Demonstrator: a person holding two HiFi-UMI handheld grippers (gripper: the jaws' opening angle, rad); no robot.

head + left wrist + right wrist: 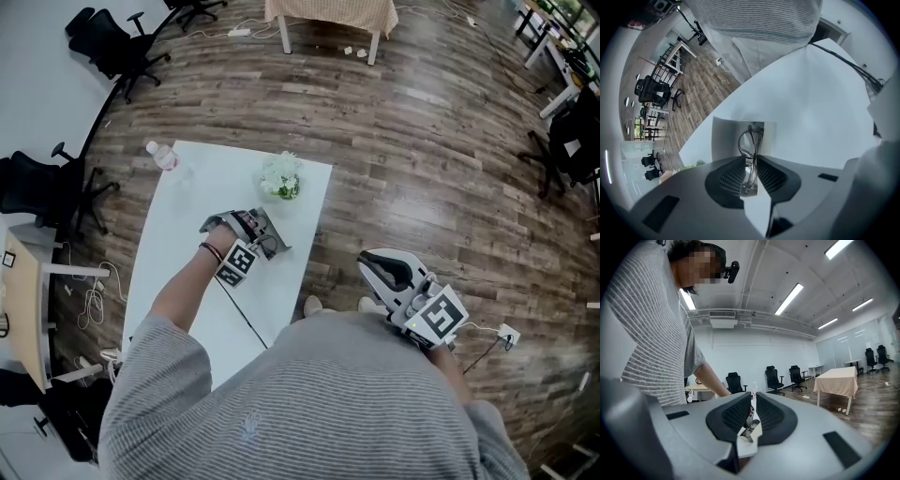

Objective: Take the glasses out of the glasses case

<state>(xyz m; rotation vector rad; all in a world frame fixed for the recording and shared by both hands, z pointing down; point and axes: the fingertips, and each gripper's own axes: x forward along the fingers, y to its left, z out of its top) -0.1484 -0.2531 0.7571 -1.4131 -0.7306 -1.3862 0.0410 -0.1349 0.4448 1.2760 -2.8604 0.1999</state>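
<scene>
Clear-framed glasses (746,142) stand on edge between the jaws of my left gripper (751,161), which is shut on them. Right behind the glasses lies a pale grey case (725,136) on the white table (811,103); I cannot tell whether the glasses still touch it. In the head view the left gripper (265,236) hangs over the table's right half. My right gripper (386,270) is held off the table beside the person's body, over the wooden floor. Its jaws (753,401) are shut with nothing between them.
A small pot of white flowers (281,176) stands near the table's far right edge, and a water bottle (162,156) at its far left corner. A black cable (246,323) runs across the table. Office chairs (117,42) and a cloth-covered table (330,14) stand farther off.
</scene>
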